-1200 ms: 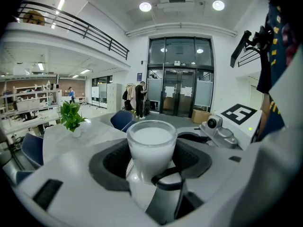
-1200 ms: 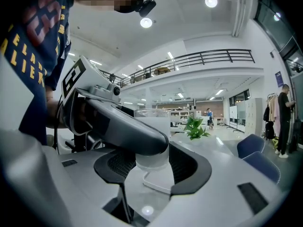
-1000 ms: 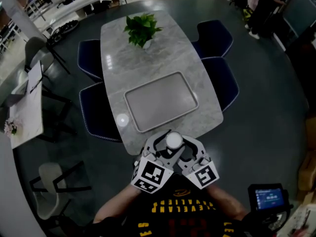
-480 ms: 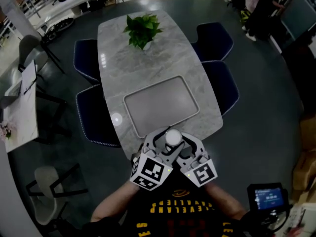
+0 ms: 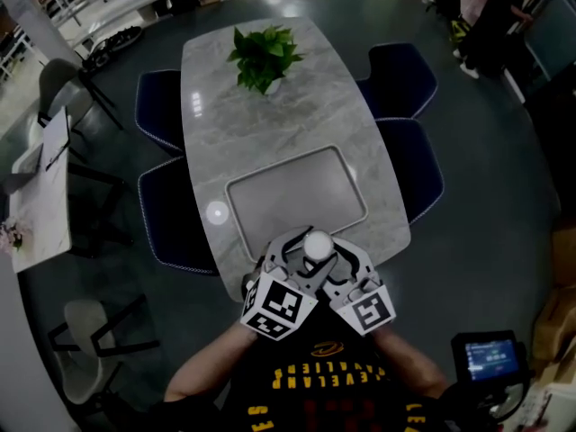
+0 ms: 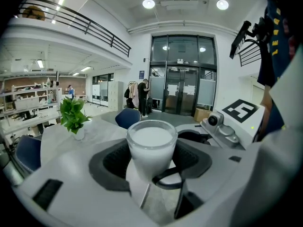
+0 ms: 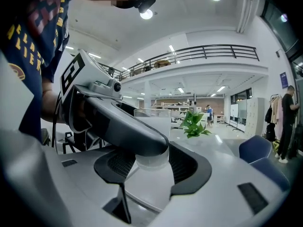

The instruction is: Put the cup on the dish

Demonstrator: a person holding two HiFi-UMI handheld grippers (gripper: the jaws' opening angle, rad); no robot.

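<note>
With the black-padded fingers (image 6: 110, 161) of the left gripper (image 6: 151, 162), clamping a frosted white glass cup (image 6: 151, 143) from both sides. With the fingers (image 7: 191, 167) of the right gripper (image 7: 151, 164), clenched on the same cup, one grey jaw of the left gripper crossing in front of it in the right gripper view. Holding it upright, milky white to just under the rim. In the head view, poised at the near short edge of a grey rectangular tray-like dish (image 5: 297, 192); touching it or above it, cannot tell. Resting that dish on a grey marble table (image 5: 225, 106), with a green potted plant (image 5: 263, 57) toward the far end and dark blue chairs (image 5: 414, 165) along both long sides.
</note>
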